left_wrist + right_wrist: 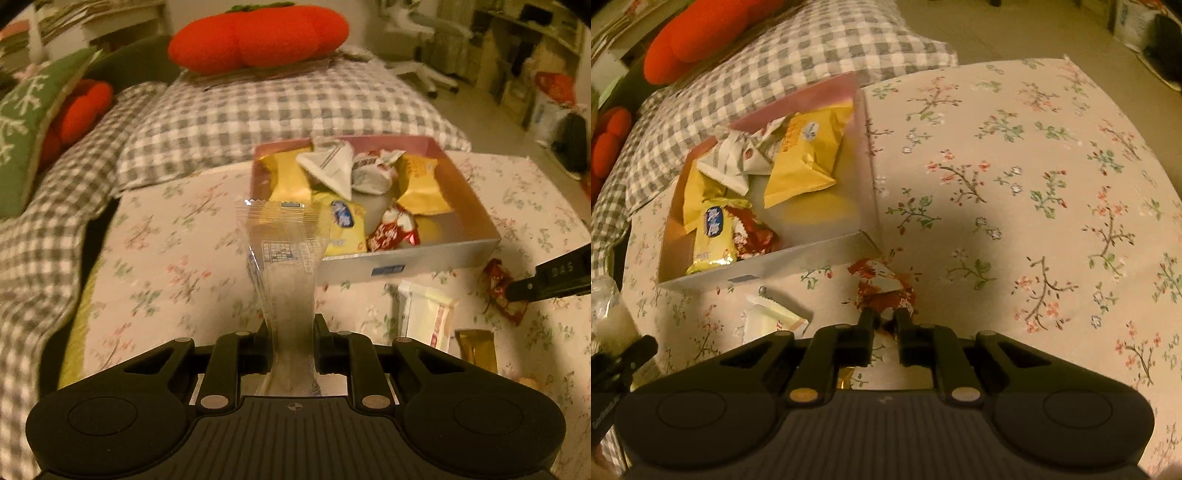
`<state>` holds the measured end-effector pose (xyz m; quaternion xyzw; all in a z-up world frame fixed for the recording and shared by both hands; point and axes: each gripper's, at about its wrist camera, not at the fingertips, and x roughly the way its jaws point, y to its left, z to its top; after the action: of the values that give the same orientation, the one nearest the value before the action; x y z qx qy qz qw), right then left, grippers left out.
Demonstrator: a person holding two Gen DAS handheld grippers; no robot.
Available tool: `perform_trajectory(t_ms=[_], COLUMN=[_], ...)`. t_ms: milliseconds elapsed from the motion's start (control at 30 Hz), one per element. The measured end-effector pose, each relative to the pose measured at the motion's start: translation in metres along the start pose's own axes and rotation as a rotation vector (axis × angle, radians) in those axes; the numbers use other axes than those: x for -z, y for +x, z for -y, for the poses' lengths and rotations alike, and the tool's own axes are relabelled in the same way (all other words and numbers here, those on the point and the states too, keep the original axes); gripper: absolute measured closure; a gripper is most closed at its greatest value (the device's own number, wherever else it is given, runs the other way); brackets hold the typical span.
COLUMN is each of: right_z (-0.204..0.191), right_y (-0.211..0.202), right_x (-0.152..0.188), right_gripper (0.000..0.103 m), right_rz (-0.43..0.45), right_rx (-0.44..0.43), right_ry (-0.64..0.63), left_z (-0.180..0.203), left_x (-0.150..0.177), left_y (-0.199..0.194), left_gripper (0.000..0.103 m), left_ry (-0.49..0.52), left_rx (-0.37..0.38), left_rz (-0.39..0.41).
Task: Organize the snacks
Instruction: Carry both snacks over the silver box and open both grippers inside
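The shallow silver cardboard box with a pink inner wall (406, 258) sits on the floral-clothed tabletop (1015, 166) and already holds a good share of the snacks: two yellow pillow-shaped packets (421, 184), a white triangular wrapper (328, 166), a yellow bar with a blue label (343, 225) and a red-and-white sweet (395, 230). Part of the box floor at its near right corner is bare, so there looks to be room for more.

The left tongs (293, 347) are clamped tight on the lower end of a clear, see-through plastic packet (284, 251), which stands up off the cloth in front of the box, not yet over it.

The right tongs (884, 319) are closed on the near end of a crumpled red-and-white foil wrapper (882, 284) lying on the cloth just outside the box's near corner; it appears gripped but not lifted.

Loose on the tabletop are a flat white packet with a red edge (424, 314) and a small gold foil packet (476, 349). By my reckoning the sorting is past halfway, with four pieces left to box, two of them in hand.
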<state>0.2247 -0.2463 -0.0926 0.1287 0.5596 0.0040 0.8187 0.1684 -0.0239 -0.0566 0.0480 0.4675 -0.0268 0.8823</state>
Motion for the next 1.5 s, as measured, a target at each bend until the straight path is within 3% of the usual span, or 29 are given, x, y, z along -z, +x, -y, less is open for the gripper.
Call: perform_trajectory(t_ms=[67, 133, 200, 333, 467, 600, 833, 933, 1067, 1167, 1400, 1500], right_z=[-0.004, -0.008, -0.007, -0.006, -0.007, -0.005, 0.003, -0.004, -0.017, -0.020, -0.032, -0.039], right_y=[0.002, 0.001, 0.002, 0.011, 0.010, 0.002, -0.028, -0.031, -0.031, -0.031, -0.011, -0.006], right_x=[-0.001, -0.002, -0.002, 0.000, 0.000, 0.000, -0.008, -0.009, -0.016, -0.029, -0.043, -0.044], right_gripper=[0.074, 0.074, 0.074, 0.073, 0.076, 0.077, 0.077, 0.077, 0.077, 0.077, 0.077, 0.077], right_rz=[-0.005, 0.002, 0.023, 0.023, 0.043, 0.011, -0.002, 0.019, 0.062, 0.116, 0.170, 0.199], right_rx=[0.015, 0.018, 0.027, 0.052, 0.056, 0.015, -0.028, -0.064, -0.126, -0.134, -0.148, -0.133], right_ry=[-0.026, -0.060, -0.071, -0.093, -0.126, -0.106, -0.035, -0.029, -0.004, 0.035, 0.048, 0.029], left_z=[0.003, 0.007, 0.004, 0.001, 0.000, -0.009, -0.027, -0.039, -0.053, -0.054, -0.058, -0.057], left_x=[-0.003, -0.009, -0.009, 0.000, -0.003, -0.006, -0.016, -0.025, -0.038, -0.050, -0.066, -0.073], left_y=[-0.005, -0.011, -0.013, 0.004, 0.009, 0.013, 0.008, 0.008, 0.016, 0.027, 0.066, 0.075], left_gripper=[0.085, 0.085, 0.085, 0.085, 0.085, 0.085, 0.085, 0.085, 0.085, 0.085, 0.085, 0.085], left_ry=[-0.023, -0.002, -0.060, -0.147, -0.124, -0.156, -0.193, -0.269, -0.444, -0.460, -0.485, -0.444], left_rx=[-0.001, -0.020, 0.018, 0.075, 0.089, 0.151, 0.196, 0.224, 0.313, 0.302, 0.343, 0.320], left_rz=[-0.025, 0.004, 0.049, 0.003, 0.038, 0.031, 0.074, 0.106, 0.159, 0.191, 0.146, 0.152])
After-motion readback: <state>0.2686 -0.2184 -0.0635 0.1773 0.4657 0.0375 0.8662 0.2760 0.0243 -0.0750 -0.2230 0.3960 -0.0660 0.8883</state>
